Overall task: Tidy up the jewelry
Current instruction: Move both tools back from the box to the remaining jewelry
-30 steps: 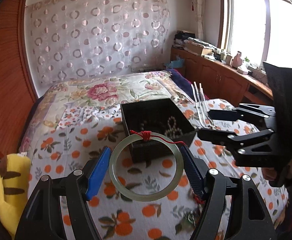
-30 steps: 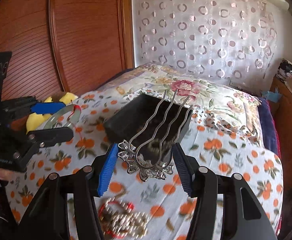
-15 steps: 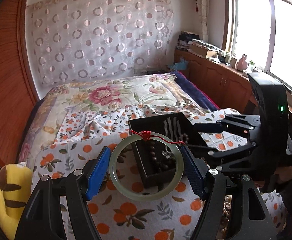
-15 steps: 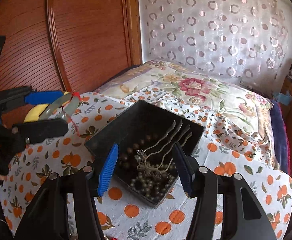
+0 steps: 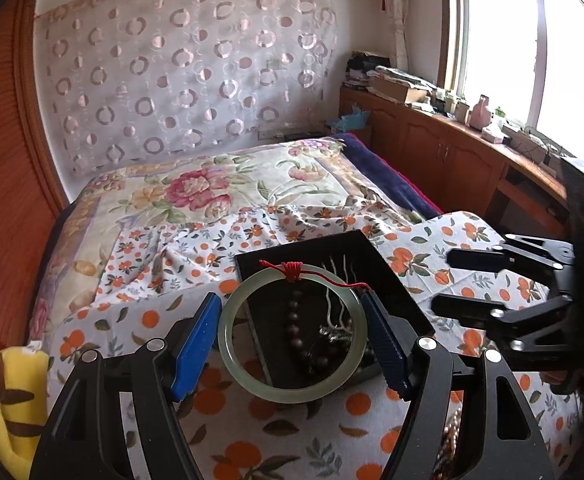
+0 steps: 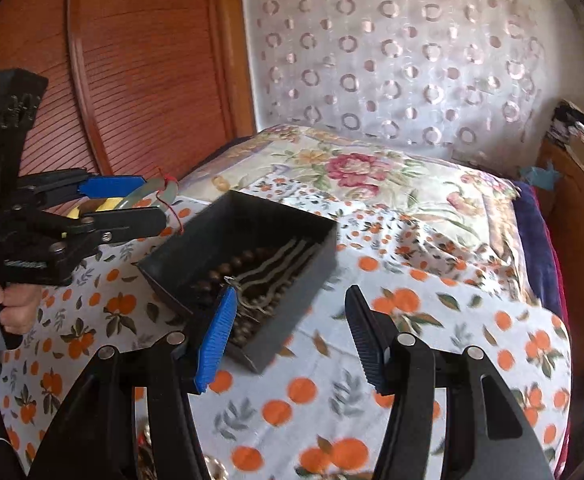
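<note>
My left gripper (image 5: 292, 340) is shut on a pale green jade bangle (image 5: 232, 344) with a red cord knot, held above the near left part of the black jewelry box (image 5: 396, 280). The box holds a silver hair comb (image 6: 276, 268) and dark bead strands (image 6: 216, 272). My right gripper (image 6: 292, 336) is open and empty, just right of and behind the box (image 6: 212, 224). It shows at the right of the left wrist view (image 5: 464, 284). The left gripper with the bangle shows at the left of the right wrist view (image 6: 140, 200).
The box sits on a bed sheet with orange prints (image 6: 412, 320). A yellow plush toy (image 5: 12, 392) lies at the bed's left edge. More bead jewelry (image 5: 448, 440) lies on the sheet near me. Wooden cabinets (image 5: 452, 152) run along the right wall.
The right gripper let go of the silver hair comb into the box and pulled back, open. The left gripper carried the bangle closer, over the box.
</note>
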Available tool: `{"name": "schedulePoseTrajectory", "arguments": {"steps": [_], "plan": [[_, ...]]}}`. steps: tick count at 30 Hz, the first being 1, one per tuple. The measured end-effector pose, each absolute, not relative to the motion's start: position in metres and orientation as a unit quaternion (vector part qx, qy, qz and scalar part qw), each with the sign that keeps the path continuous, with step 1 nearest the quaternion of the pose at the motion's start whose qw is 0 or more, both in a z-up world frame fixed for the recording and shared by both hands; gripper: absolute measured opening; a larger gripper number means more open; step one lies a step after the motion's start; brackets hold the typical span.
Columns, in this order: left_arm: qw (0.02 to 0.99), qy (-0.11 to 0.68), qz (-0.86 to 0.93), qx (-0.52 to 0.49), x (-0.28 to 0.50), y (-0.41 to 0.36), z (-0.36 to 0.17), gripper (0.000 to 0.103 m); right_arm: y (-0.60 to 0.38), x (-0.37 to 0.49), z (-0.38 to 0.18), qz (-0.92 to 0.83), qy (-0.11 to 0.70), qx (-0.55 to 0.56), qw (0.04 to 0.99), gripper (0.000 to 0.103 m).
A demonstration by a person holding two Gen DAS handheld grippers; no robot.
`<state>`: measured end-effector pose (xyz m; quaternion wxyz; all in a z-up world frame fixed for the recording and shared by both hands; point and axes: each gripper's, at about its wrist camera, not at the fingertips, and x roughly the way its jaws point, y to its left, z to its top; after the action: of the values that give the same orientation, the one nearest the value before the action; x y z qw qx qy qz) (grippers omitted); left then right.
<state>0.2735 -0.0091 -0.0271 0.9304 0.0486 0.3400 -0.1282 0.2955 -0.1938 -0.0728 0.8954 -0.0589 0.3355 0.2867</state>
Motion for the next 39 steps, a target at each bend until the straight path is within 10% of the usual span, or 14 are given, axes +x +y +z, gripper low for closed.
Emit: {"name": "schedulePoseTrajectory", "arguments": {"steps": [26, 39], "plan": [[0.925, 0.352, -0.137, 0.035, 0.22, -0.016, -0.039, 0.077, -0.205, 0.23, -0.1, 0.286, 0.368, -0.057, 0.883, 0.059], [0.909, 0.393, -0.138, 0.024, 0.161, 0.002, -0.078, 0.077, -0.194, 0.207, -0.132, 0.287, 0.426, -0.091, 0.853, 0.039]]}}
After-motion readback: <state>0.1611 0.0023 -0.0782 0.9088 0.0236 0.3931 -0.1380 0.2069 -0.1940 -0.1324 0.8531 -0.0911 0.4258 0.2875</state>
